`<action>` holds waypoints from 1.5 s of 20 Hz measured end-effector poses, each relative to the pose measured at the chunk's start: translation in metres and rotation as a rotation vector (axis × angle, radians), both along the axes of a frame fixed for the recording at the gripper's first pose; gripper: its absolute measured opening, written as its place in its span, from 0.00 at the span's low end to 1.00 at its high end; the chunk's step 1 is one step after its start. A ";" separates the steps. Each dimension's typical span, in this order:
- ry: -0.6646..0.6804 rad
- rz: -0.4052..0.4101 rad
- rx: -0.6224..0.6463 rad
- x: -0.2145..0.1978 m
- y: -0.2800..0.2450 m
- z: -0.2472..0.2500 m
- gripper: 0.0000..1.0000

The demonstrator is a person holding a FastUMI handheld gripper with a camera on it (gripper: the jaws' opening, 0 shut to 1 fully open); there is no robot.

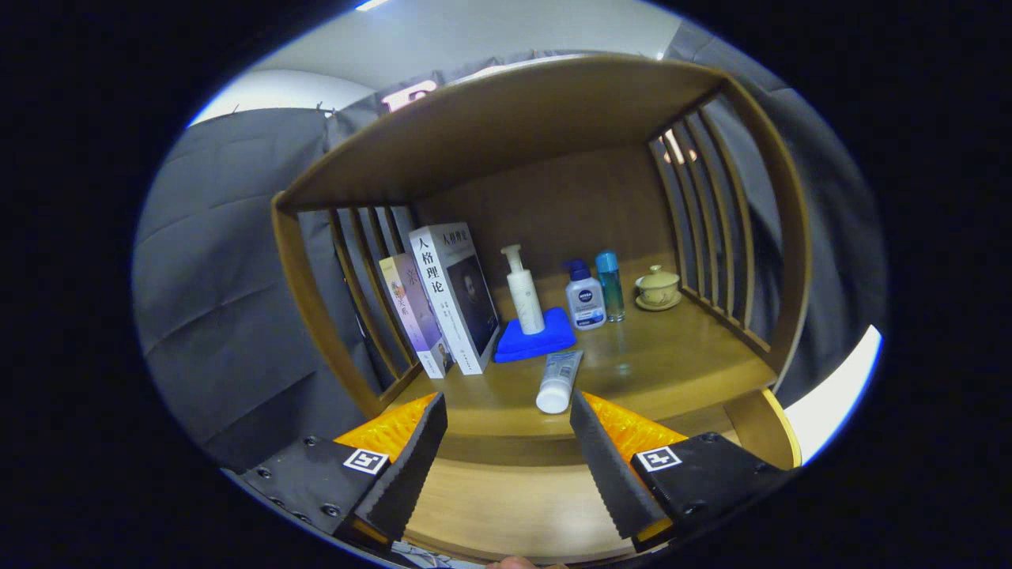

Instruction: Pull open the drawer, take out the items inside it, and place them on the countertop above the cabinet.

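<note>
Gripper point(506, 454) seen from its own camera, pointing fwd. Two fingers spread wide apart, jaws open, nothing held btwn them. Left finger point(403, 466) angles inward toward the gap; right finger point(613, 466) mirrors it. Inner faces of both are ridged, saw-tooth style. Each finger sits on a block w/ a small square marker on top. Behind the fingers, a sliver of a person's fingertip point(518, 563) shows.
</note>
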State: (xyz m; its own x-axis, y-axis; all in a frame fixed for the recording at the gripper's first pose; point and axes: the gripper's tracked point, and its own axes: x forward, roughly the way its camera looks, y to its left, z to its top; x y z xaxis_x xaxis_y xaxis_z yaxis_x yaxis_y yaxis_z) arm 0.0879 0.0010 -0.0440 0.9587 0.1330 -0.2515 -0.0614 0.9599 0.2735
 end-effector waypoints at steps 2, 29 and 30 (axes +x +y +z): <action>-0.051 -0.042 -0.050 -0.022 -0.005 -0.005 0.98; -0.063 -0.153 -0.257 -0.173 -0.023 -0.115 0.98; -0.041 -0.150 -0.257 -0.172 -0.023 -0.126 0.98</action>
State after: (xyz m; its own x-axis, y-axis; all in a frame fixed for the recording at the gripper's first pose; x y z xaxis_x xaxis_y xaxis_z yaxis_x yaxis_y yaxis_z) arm -0.0842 -0.0220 -0.1701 0.9728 -0.0741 -0.2197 0.0805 0.9965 0.0205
